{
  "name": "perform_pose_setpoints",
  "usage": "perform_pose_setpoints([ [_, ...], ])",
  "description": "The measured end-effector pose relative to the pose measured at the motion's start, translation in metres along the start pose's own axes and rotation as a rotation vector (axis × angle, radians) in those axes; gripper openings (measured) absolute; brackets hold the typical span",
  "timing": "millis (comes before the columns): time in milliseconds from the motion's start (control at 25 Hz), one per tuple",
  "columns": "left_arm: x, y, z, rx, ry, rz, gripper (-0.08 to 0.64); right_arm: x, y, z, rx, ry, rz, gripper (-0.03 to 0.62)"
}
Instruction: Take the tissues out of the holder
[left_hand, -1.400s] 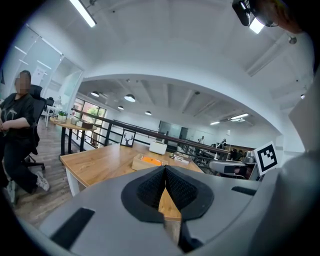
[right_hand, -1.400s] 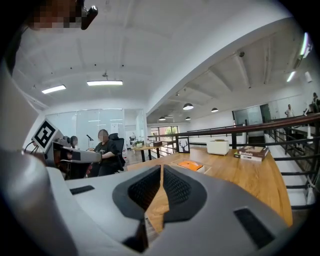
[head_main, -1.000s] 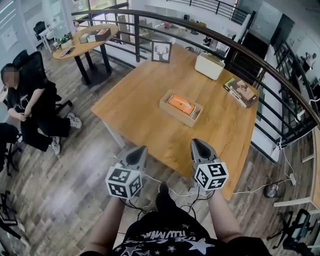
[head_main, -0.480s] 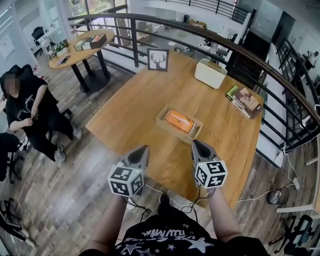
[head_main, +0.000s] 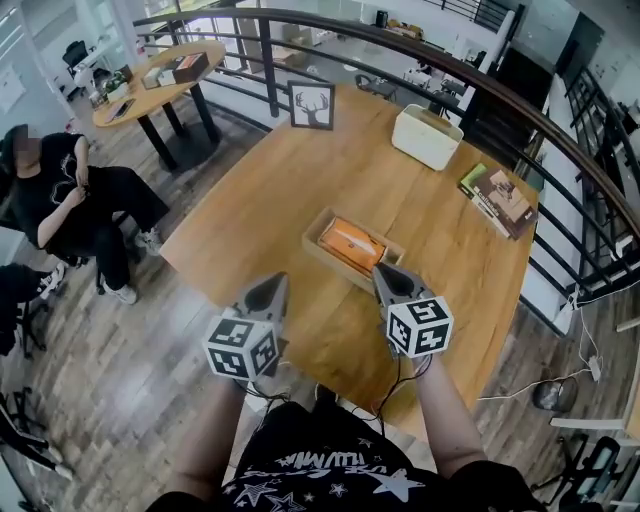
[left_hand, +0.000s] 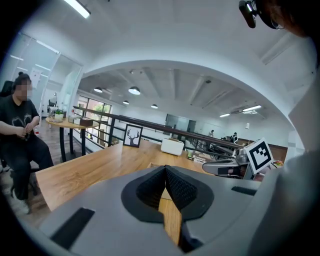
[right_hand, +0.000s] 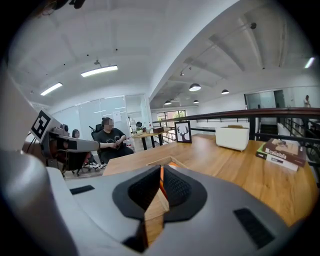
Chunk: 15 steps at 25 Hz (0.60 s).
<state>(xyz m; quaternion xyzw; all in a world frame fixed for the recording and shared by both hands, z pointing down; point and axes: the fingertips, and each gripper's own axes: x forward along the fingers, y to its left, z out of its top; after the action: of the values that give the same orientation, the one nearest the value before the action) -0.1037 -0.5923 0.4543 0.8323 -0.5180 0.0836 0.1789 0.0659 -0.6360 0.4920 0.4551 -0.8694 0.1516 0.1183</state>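
Observation:
A shallow wooden holder (head_main: 318, 232) lies near the front of the wooden table (head_main: 300, 170), with an orange tissue pack (head_main: 350, 243) in it. My right gripper (head_main: 383, 272) is shut and empty, its tip just short of the holder's near right corner. My left gripper (head_main: 270, 287) is shut and empty too, over the table's front edge, left of the holder. In the right gripper view the holder's rim (right_hand: 166, 160) and the orange tissue pack (right_hand: 173, 165) show just beyond the closed jaws. In the left gripper view the holder (left_hand: 152, 165) lies ahead and the right gripper (left_hand: 227, 167) is at the right.
A framed deer picture (head_main: 311, 105) stands at the table's far edge. A white box (head_main: 427, 137) and stacked books (head_main: 497, 197) sit at the far right. A dark railing (head_main: 450, 75) curves behind the table. A person (head_main: 70, 200) sits at the left near a round table (head_main: 160, 85).
Both grippers and the view have moved forward toward the table. The holder now lies right in front of the right gripper's tip. Both stay shut.

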Motion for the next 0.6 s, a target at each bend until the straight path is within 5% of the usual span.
perform_pose_setpoints([
  [600,0.045,0.017,-0.003,0.000,0.055,-0.024,0.012,0.054,-0.018,-0.014,-0.106,0.149,-0.004,0.029],
])
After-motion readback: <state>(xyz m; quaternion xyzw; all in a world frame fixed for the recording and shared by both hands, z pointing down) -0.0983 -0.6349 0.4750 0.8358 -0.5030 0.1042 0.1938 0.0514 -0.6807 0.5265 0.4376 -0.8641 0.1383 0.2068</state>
